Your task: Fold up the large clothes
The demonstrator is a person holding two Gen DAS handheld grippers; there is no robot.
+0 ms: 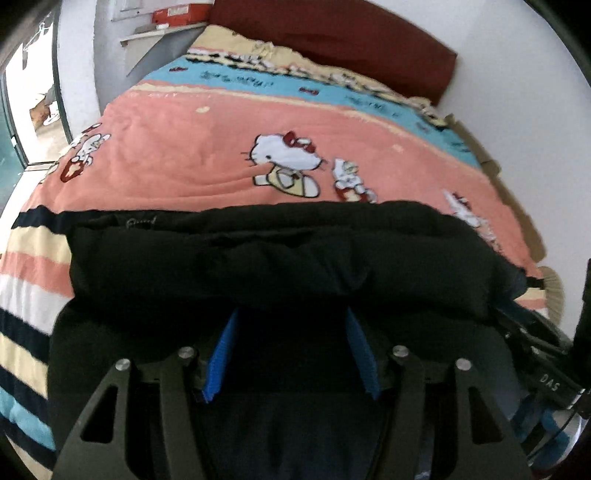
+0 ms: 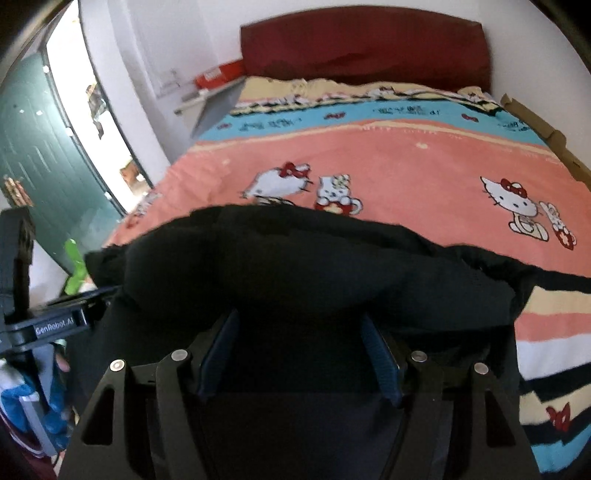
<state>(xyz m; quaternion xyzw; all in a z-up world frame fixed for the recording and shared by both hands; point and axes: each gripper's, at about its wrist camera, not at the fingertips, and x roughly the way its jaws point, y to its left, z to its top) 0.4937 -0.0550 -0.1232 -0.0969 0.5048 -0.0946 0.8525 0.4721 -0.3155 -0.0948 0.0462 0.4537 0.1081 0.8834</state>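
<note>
Fingers w/ blue pads (image 1: pixel 221 354), both grippers: part-open, thick black padded garment (image 1: pixel 280 258) bunched between; grip cannot be told.
Garment lies on pink cartoon-print blanket (image 1: pixel 184 147); risk: loose bulk slips, fold springs apart.

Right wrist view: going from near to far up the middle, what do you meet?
gripper → black garment → pink cartoon-cat blanket → blue band of the blanket → dark red headboard → white wall

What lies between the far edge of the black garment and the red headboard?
Only the bedspread: pink with white cat figures, then a blue band. Nothing else lies between the black garment and the red headboard. Both wrist views show this.
</note>
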